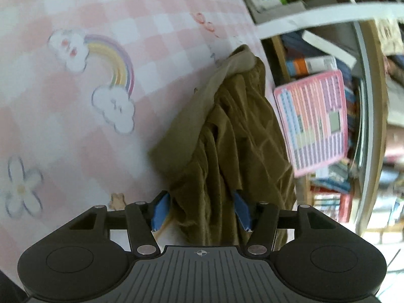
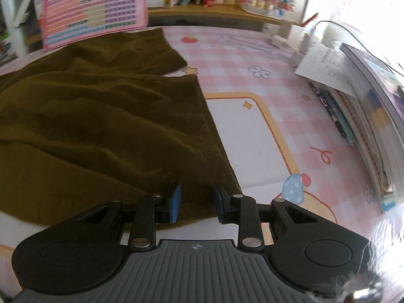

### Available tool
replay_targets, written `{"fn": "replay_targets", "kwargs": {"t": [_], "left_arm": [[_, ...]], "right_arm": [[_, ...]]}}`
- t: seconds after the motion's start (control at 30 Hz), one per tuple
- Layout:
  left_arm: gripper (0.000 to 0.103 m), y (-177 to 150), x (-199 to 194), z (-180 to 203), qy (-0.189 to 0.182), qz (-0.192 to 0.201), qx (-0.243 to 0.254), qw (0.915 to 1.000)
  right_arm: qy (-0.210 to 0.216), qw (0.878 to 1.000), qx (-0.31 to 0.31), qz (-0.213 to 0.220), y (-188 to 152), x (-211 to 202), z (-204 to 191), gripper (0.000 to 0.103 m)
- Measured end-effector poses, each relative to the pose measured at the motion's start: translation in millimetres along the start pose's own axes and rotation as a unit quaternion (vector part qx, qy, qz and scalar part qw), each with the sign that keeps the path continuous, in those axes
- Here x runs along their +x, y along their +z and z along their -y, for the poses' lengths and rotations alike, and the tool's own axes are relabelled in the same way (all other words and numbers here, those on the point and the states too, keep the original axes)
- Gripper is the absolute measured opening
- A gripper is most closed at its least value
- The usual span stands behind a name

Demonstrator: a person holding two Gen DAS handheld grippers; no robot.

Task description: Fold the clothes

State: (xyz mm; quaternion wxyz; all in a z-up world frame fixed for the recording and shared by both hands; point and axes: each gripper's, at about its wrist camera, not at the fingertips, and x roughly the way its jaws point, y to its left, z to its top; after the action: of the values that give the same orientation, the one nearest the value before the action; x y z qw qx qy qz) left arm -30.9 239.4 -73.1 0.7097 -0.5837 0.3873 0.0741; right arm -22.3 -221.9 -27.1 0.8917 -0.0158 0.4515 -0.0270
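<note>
The garment is being cut off by the right wrist view's left edge, and part of its near hem is being hidden behind the right gripper. In the left wrist view, the shelf books are being blurred past reading. The chart's small print is not being resolved.

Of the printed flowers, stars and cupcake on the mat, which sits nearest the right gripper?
The blue cupcake, with a red cherry on top, just right of the right gripper. The flowers and stars lie farther up the mat.
</note>
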Motion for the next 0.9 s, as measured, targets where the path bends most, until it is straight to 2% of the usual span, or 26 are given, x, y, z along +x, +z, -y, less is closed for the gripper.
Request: {"fn": "replay_targets", "kwargs": {"t": [0.13, 0.3, 0.5, 0.6, 0.67, 0.7, 0.73, 0.77, 0.8, 0.83, 0.87, 0.9], "left_arm": [[0.056, -7.8, -0.2, -10.4, -0.004, 0.032, -0.056, 0.9979], [0.052, -10.4, 1.1, -20.8, -0.025, 0.073, -0.112, 0.9907], [0.052, -11.3, -4.7, -24.1, -0.013, 0.131, -0.14, 0.9813], [0.051, -7.5, -3.8, -19.0, -0.004, 0.143, -0.13, 0.9812], [0.034, -4.5, -1.3, -12.9, 0.012, 0.155, -0.121, 0.9804], [0.02, -2.4, -0.2, -10.8, 0.018, 0.16, -0.113, 0.9804], [0.012, -0.8, -0.8, -7.7, 0.02, 0.164, -0.103, 0.9808], [0.011, -0.8, -4.7, 0.0, 0.017, 0.173, -0.084, 0.9812], [0.01, -3.5, -13.0, 15.6, 0.002, 0.183, -0.039, 0.9823], [0.01, -9.8, -24.2, 36.9, -0.012, 0.193, 0.033, 0.9805], [0.01, -16.9, -36.0, 59.2, -0.026, 0.202, 0.11, 0.9728], [0.01, -23.3, -47.2, 73.5, -0.032, 0.208, 0.167, 0.9632]], "right_arm": [[0.024, 1.0, -0.02, 0.001, -2.0, -0.6, 4.5, 0.026], [0.052, 0.998, -0.048, 0.002, -2.5, -0.3, 8.5, 0.026], [0.077, 0.995, -0.064, 0.003, -3.0, -0.8, 14.0, 0.026], [0.086, 0.994, -0.068, 0.004, -3.2, -0.9, 16.2, 0.027], [0.091, 0.993, -0.071, 0.004, -2.7, -0.6, 17.4, 0.027], [0.094, 0.993, -0.073, 0.004, -2.5, -0.5, 18.1, 0.027], [0.097, 0.993, -0.074, 0.004, -2.3, -0.5, 18.7, 0.027], [0.099, 0.992, -0.075, 0.004, -2.3, -0.6, 19.2, 0.027], [0.102, 0.992, -0.077, 0.003, -2.5, -1.0, 19.3, 0.027], [0.105, 0.991, -0.078, 0.002, -2.5, -1.4, 19.3, 0.027], [0.109, 0.991, -0.08, 0.0, -2.6, -2.0, 19.3, 0.027], [0.112, 0.99, -0.081, -0.003, -2.6, -2.8, 19.2, 0.027]]}}
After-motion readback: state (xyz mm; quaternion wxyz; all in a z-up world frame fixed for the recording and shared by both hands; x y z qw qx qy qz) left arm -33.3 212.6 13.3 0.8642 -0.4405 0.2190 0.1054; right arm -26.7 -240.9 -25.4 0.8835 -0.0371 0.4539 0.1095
